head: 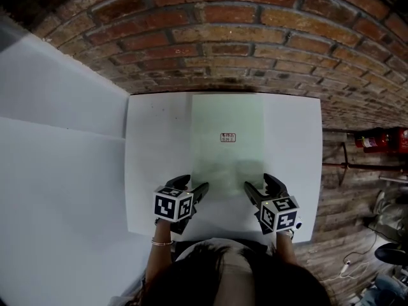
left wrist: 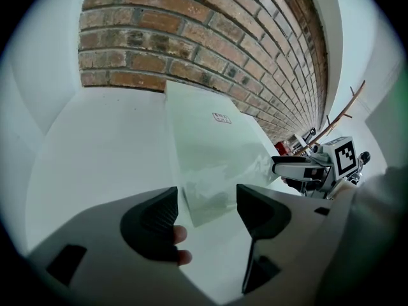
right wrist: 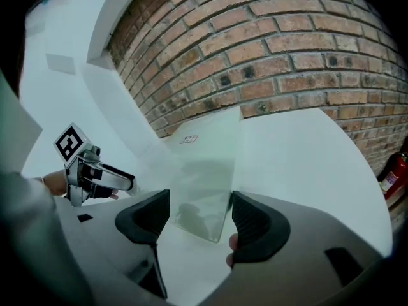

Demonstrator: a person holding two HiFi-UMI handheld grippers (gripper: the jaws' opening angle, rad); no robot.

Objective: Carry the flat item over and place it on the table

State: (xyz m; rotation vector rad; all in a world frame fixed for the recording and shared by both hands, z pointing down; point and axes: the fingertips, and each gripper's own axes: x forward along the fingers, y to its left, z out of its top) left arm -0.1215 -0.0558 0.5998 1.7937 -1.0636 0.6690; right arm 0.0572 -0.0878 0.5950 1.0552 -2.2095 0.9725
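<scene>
A flat, pale green glass pane (head: 227, 152) with a small red-printed label (head: 227, 137) lies on the white table (head: 153, 164), reaching back to the brick wall. My left gripper (head: 193, 186) is open at the pane's near left corner. In the left gripper view that corner (left wrist: 201, 203) sits in the gap between the jaws of the left gripper (left wrist: 205, 217), not clamped. My right gripper (head: 260, 185) is open at the near right corner. In the right gripper view the right gripper (right wrist: 201, 222) has that corner of the pane (right wrist: 204, 203) between its spread jaws.
A red brick wall (head: 242, 37) runs along the table's far edge. A white panel (head: 57, 145) flanks the table on the left. To the right is a wooden floor (head: 357, 190) with a red fire extinguisher (head: 381, 140), cables and other gear.
</scene>
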